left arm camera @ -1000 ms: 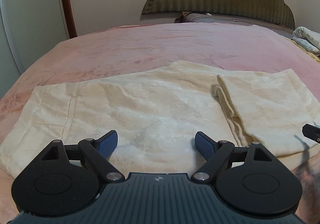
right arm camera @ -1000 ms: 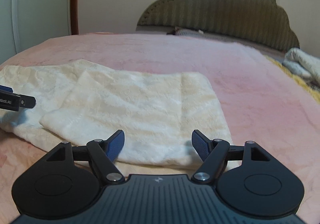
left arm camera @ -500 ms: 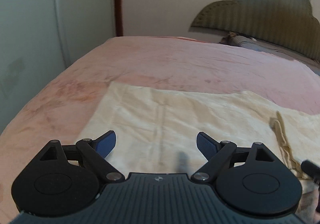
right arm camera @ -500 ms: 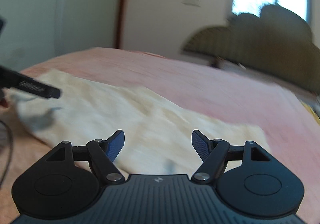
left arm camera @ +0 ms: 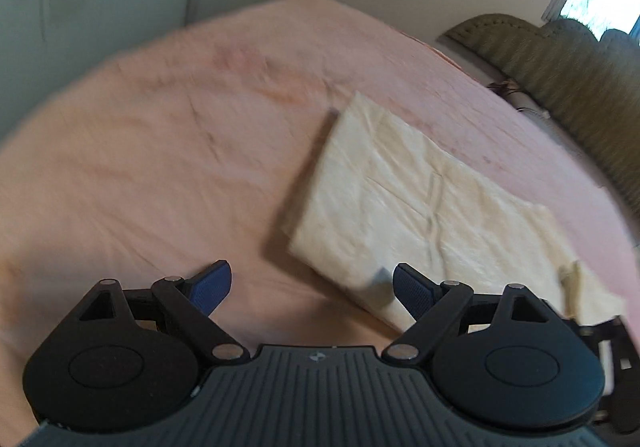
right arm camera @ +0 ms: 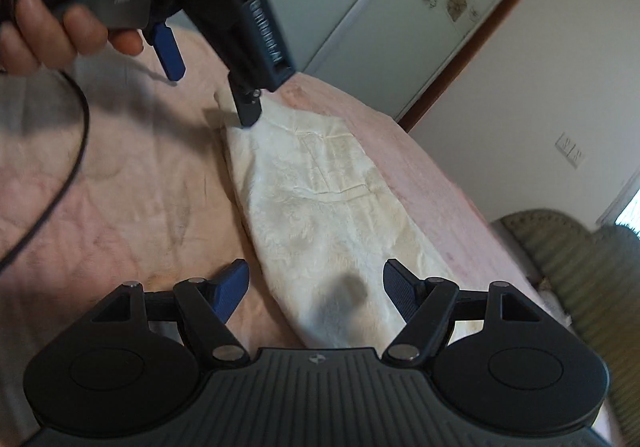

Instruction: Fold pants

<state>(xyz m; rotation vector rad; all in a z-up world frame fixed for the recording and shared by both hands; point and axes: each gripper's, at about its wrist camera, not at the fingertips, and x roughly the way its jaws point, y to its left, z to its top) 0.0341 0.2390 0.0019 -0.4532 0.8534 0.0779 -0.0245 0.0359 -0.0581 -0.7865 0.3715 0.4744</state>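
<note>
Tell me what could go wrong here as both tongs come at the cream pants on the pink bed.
1. The left tongs stand open at the corner of the cream fabric pants; closing there could also pinch the pink plush bedspread.
2. The black cable trails over the bedspread near the pants and might snag.
3. The right tongs, open over the pants, may catch only the top layer.

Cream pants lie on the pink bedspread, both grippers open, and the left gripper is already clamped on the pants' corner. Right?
Not quite. The left gripper is not clamped: in the left wrist view its jaws stand open over the pants corner. Pants on the pink bedspread and the open right gripper are correct.
</note>
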